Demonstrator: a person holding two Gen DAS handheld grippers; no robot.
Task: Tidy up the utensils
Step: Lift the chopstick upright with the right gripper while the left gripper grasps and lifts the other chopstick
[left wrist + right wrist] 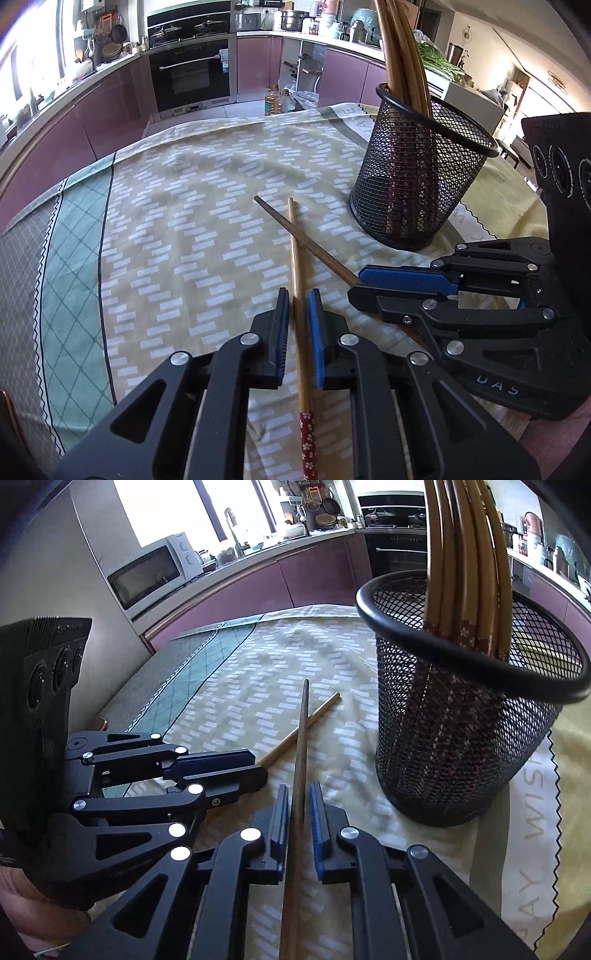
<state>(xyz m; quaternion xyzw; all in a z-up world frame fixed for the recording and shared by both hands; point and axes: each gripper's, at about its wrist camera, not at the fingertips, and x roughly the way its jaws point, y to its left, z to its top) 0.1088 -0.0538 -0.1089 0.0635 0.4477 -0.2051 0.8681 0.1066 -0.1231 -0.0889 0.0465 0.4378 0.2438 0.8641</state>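
Two chopsticks lie crossed on the tablecloth. A light bamboo chopstick point(296, 280) with a red flowered end runs between the fingers of my left gripper point(299, 299), whose jaws stand slightly apart around it. A darker chopstick point(300, 746) runs between the fingers of my right gripper point(300, 794), jaws close around it with small gaps. The right gripper shows in the left wrist view point(402, 291), the left gripper in the right wrist view point(221, 771). A black mesh holder point(413, 184) with several chopsticks stands just beyond, also in the right wrist view point(461, 731).
The table carries a yellow patterned cloth point(192, 206) with a green border point(77, 258). Kitchen counters, an oven point(192, 74) and oil bottles point(277, 99) lie beyond the far edge. A microwave point(151, 572) stands at the left.
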